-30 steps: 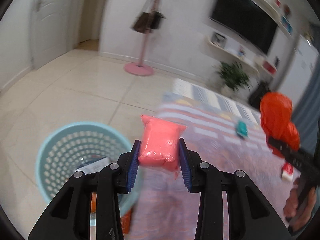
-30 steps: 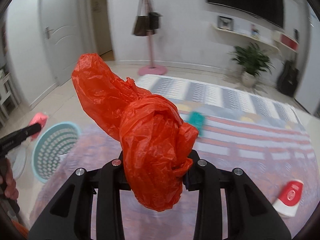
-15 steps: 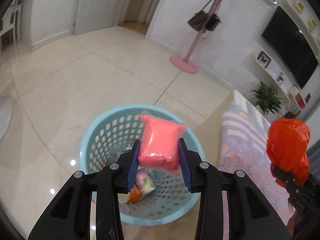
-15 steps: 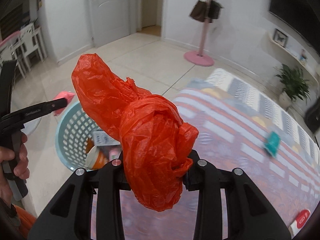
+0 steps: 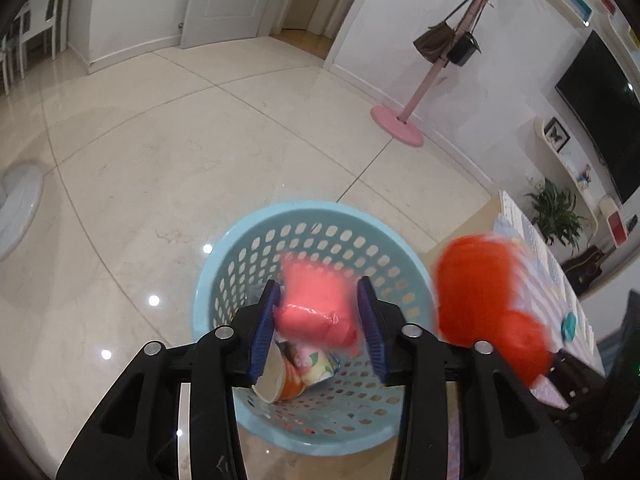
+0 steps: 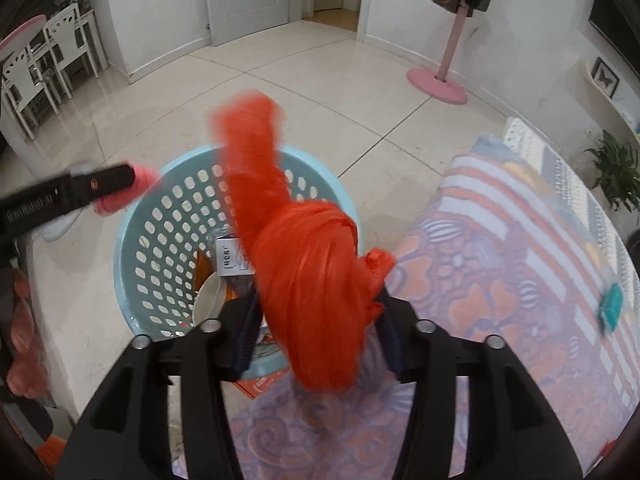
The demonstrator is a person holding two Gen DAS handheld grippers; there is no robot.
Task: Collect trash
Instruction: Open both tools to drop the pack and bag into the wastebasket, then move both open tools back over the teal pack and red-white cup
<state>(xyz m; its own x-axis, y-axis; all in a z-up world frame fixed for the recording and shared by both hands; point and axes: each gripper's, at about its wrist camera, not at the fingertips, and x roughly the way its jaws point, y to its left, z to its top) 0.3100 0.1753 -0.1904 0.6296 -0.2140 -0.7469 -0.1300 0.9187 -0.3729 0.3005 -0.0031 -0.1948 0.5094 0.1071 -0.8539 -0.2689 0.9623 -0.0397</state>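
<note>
Left wrist view: one blue basket [image 5: 240, 264] sits on the tile floor at 6 o'clock, holding one paper cup [image 5: 280, 380] and one printed wrapper [image 5: 316, 362]. The left gripper [image 5: 318, 332] has its jaws parted wider than the one pink packet [image 5: 316, 312] between them; the packet is blurred, with gaps at both pads, so a grip is uncertain. One orange bag [image 5: 480, 300], blurred, shows at 3 o'clock.

Right wrist view: the right gripper [image 6: 316, 328] has its jaws spread apart around the same orange bag [image 6: 304, 272], which is smeared with blur above the basket's [image 6: 160, 208] near rim. One teal item [image 6: 611, 306] lies on one patterned rug [image 6: 500, 280] at 3 o'clock. The bag hides much of the basket's contents.
</note>
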